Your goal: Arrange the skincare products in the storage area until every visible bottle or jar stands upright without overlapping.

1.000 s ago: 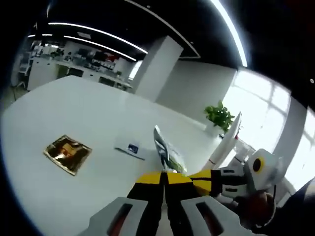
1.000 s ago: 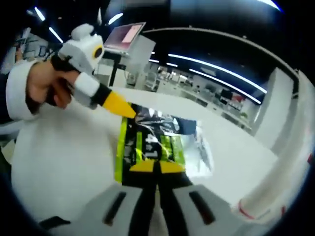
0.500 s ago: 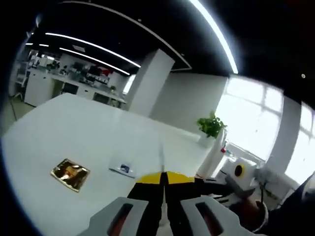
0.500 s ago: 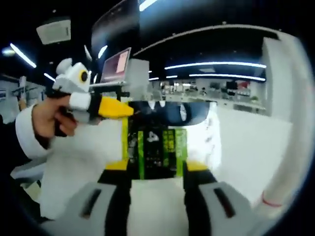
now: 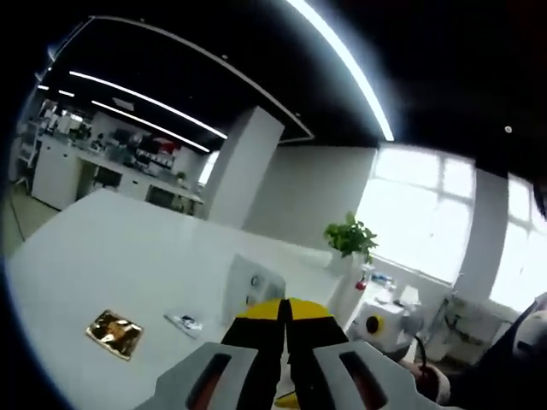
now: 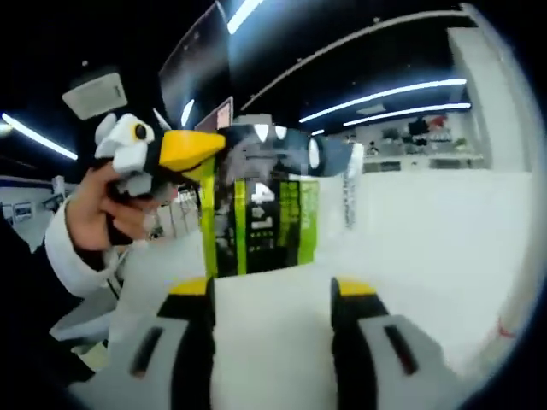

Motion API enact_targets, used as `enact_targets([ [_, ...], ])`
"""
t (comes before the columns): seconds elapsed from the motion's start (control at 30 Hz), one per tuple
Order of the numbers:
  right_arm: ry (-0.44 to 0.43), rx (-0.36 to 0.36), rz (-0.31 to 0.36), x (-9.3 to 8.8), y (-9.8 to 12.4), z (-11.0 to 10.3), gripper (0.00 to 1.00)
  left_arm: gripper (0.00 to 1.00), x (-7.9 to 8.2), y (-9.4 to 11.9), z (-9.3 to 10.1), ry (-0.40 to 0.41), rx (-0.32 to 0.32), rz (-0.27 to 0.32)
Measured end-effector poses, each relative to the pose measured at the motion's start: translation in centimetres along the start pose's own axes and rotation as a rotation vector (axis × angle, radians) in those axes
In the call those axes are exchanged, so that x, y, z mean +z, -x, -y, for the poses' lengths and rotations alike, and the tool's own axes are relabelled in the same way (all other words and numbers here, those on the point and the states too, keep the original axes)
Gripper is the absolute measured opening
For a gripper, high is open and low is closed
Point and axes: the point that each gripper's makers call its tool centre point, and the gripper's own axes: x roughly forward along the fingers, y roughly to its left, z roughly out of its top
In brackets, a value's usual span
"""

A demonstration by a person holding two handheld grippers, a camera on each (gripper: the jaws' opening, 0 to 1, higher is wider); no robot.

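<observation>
Two hand-held grippers meet on one sachet. In the right gripper view, the right hand-held gripper point(image 6: 272, 295) rises from the bottom edge with its yellow-tipped jaws spread wide apart and nothing between them. Just above and between them, at the centre of the frame, hangs the green and black sachet point(image 6: 261, 218), upright, with a silvery translucent top edge. The left hand-held gripper point(image 6: 214, 154) reaches in from the left of this frame, held by a hand point(image 6: 107, 218) in a white sleeve point(image 6: 73, 256); its yellow tip sits at the sachet's upper left corner and appears to pinch it there. Behind the sachet the white bench point(image 6: 410, 231) spreads to the right.

In the left gripper view, the left hand-held gripper point(image 5: 285, 312) comes up from the bottom centre with its yellow tips pressed together. A pale, silvery sheet, the sachet point(image 5: 252, 286) seen from the back, stands right above the tips, apparently caught between them. On the white bench point(image 5: 102, 265), at the lower left of the frame, lies a gold foil packet point(image 5: 114, 333), and a small blue and white sachet point(image 5: 184, 322) lies near it to the right, apart from it. A potted plant point(image 5: 349, 239) stands at the far end of the bench, right of centre, before bright windows.
</observation>
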Motion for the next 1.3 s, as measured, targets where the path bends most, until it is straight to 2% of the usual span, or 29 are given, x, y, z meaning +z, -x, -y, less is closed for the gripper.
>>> enact_targets([
  [0.2,-0.111,0.118,0.056,1.0,-0.2,-1.7,0.57,0.00,1.1,0.9,1.6,-0.010,-0.046,0.040],
  [0.6,-0.217,0.331,0.141,2.9,0.1,-5.7,0.59,0.00,2.4,2.4,3.4,-0.023,-0.098,0.088],
  [0.73,-0.225,0.347,0.184,3.9,0.7,-6.1,0.60,0.00,2.6,3.0,4.4,-0.022,-0.133,0.097],
  [0.97,-0.107,0.347,0.268,5.9,1.4,-6.7,0.60,0.00,3.1,4.8,5.3,-0.006,-0.203,0.117],
  [1.07,-0.026,0.288,0.313,6.9,2.0,-5.6,0.53,0.00,2.9,5.3,5.3,-0.007,-0.209,0.110],
  [1.13,0.005,0.313,0.384,8.3,2.7,-5.9,0.39,0.00,2.4,5.3,5.3,-0.017,-0.205,0.093],
  [1.17,0.008,0.317,0.419,8.9,2.9,-5.8,0.36,0.00,2.2,5.2,5.3,-0.023,-0.199,0.087],
  [1.2,0.005,0.299,0.412,8.7,2.8,-5.5,0.35,0.00,1.9,5.1,5.1,-0.028,-0.189,0.077],
  [1.27,-0.015,0.263,0.331,7.4,1.9,-4.7,0.39,0.00,1.6,5.1,5.3,0.006,-0.204,0.074],
  [1.3,-0.026,0.272,0.330,7.3,1.8,-4.8,0.41,0.00,1.6,5.1,5.3,0.023,-0.213,0.075],
])
